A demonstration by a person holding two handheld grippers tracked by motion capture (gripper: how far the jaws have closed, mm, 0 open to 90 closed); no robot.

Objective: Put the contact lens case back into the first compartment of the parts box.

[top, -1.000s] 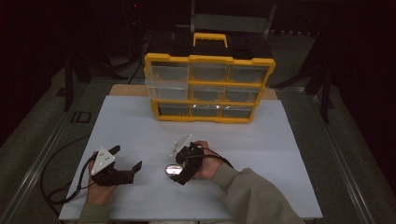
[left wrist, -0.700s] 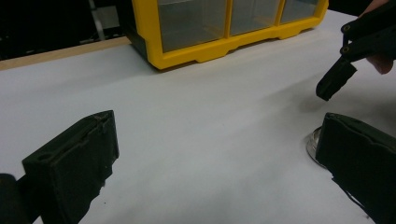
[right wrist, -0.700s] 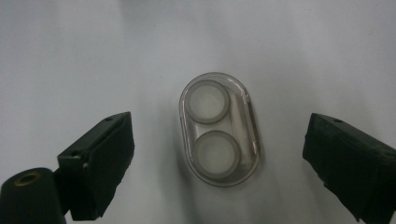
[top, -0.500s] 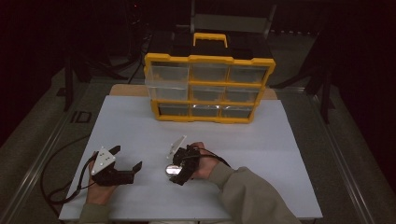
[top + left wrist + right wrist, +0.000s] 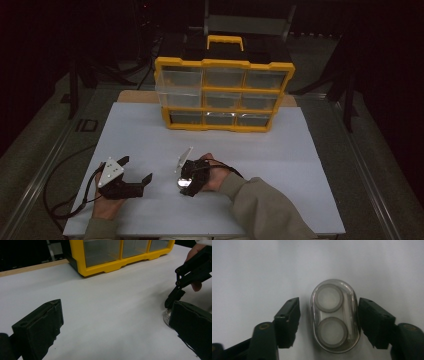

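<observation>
A small clear oval case [image 5: 333,317] with two round white discs inside lies flat on the white table [image 5: 280,150]. My right gripper [image 5: 329,306] is open, pointing down with one jaw on each long side of the case. Its right jaw is close against the case and its left jaw stands a little apart. In the high view the right gripper [image 5: 187,181] is at the front centre, over the case [image 5: 183,184]. My left gripper [image 5: 136,169] rests open at the front left, nothing between its jaws. From the left gripper [image 5: 117,320] view, the case [image 5: 167,315] peeks out beside its right jaw.
A yellow drawer organizer [image 5: 225,95] with clear drawers and a black top stands at the back of the table; its bottom row shows in the left gripper view [image 5: 112,255]. A cable trails off the table's front left corner.
The right gripper has shifted slightly left and nearer, settling over the case. The left gripper has not moved.
</observation>
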